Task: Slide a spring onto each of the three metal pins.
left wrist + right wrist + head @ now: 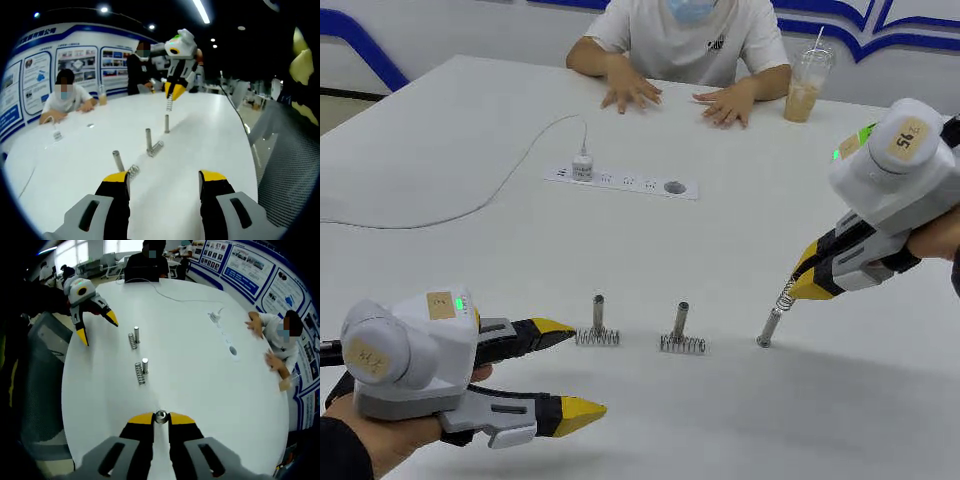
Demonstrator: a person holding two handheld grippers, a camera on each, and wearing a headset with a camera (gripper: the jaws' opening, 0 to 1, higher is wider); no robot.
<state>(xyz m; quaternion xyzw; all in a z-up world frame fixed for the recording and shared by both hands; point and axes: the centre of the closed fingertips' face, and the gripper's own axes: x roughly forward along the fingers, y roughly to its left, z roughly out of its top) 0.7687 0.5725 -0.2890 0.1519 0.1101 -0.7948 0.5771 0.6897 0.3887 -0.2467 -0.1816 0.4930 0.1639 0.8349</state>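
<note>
At the right side of the table (620, 250), the right gripper (796, 288) is clenched on a spring (784, 297). It pinches the upper coils so that the rest hangs free below the yellow tips, in line with the right pin (769, 327) standing just beneath. Holding it by the top probably leaves the open lower end clear to slip over the pin's head. Whether that end touches the pin I cannot tell. In the right gripper view the jaws sit almost together around the spring's round end. Further left, the left gripper (570, 368) hovers released, with its jaws wide apart and nothing between them. It is near the middle pin (680, 320) and the left pin (598, 312). Both stand upright, with a second spring (682, 344) and a third spring (597, 338) lying flat at their feet, seemingly laid ready; no spring is threaded yet
</note>
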